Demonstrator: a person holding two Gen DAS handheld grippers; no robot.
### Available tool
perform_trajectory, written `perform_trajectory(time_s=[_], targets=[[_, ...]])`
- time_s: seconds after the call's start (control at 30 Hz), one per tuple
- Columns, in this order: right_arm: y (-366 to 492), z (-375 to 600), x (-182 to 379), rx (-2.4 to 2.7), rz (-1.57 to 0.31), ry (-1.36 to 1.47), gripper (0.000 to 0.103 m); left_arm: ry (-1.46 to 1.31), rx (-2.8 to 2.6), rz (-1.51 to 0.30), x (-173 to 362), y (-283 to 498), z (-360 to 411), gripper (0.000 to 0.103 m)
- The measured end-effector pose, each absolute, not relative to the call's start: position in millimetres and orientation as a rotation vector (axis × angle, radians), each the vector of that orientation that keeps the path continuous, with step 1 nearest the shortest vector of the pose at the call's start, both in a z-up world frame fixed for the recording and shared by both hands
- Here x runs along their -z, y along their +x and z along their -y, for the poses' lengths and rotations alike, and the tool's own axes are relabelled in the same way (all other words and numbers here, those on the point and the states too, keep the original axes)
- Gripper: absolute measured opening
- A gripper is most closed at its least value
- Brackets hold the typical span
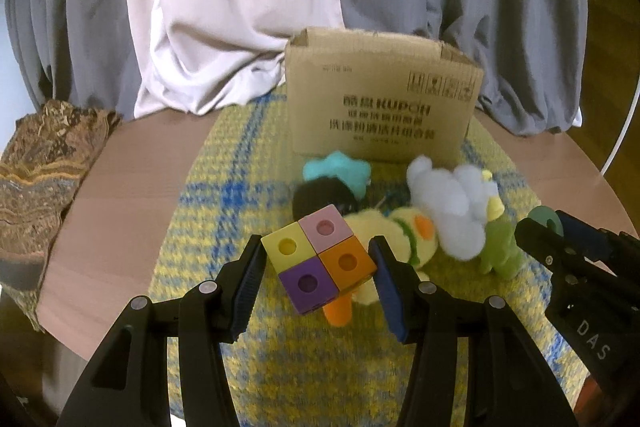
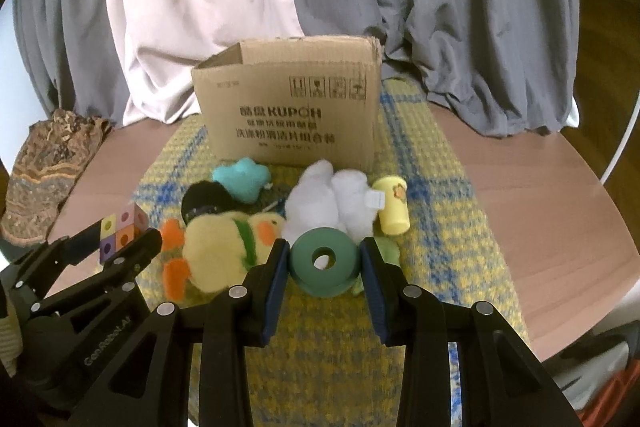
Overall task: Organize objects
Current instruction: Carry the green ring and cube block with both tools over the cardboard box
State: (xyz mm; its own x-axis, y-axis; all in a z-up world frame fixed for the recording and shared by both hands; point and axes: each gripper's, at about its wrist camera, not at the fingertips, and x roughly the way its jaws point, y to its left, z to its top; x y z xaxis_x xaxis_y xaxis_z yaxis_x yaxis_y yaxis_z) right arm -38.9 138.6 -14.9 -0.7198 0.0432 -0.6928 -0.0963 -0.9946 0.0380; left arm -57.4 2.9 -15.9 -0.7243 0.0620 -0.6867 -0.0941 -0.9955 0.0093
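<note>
Tongs clamped: left tongs [image 1: 318, 267] on rigid four-colour block cube [image 1: 320, 261]; right tongs [image 2: 324, 263] on stiff, light green ring [image 2: 323, 262], cardboard box [image 2: 288, 107] at 12 o'clock.

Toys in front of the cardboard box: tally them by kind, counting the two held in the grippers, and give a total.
Plush toys: 5 (teal star, black plush, yellow duck, white plush, green plush)
Block cubes: 1 (colour cube, in the left gripper)
Rings: 1 (green ring, in the right gripper)
Cups: 1 (yellow cup)
Total: 8
</note>
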Motion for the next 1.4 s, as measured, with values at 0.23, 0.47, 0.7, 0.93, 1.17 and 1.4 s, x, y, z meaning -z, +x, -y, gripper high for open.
perform_trajectory(time_s=[0.23,0.47,0.7,0.93,1.17,1.4], targets=[[-51.1,-143.8,-7.6,-2.857,-0.1,-1.071,0.036,-1.057,-2.859,-0.062,-5.7,-69.9,-6.2,0.052],[-69.8,-149.2,-35.3,-2.876,-0.079,-0.999,0.036,-0.991,-2.867,-0.052,-27.4,-87.8,-10.6,0.052],[-90.5,-152.7,-57.8,-2.884,-0.056,-0.963,0.036,-0.931,-2.881,-0.07,-48.5,-112.0,-15.7,0.052],[-120.4,-158.4,-77.4,-2.884,-0.046,-0.952,0.036,-0.888,-2.889,-0.092,-66.1,-138.1,-20.9,0.052],[-152.0,-164.7,-90.9,-2.874,-0.037,-0.967,0.036,-0.887,-2.876,-0.098,-78.9,-169.2,-26.0,0.052],[-187.5,-175.3,-91.2,-2.847,-0.093,-1.043,0.036,-0.926,-2.839,-0.117,-85.6,-205.7,-31.6,0.052]])
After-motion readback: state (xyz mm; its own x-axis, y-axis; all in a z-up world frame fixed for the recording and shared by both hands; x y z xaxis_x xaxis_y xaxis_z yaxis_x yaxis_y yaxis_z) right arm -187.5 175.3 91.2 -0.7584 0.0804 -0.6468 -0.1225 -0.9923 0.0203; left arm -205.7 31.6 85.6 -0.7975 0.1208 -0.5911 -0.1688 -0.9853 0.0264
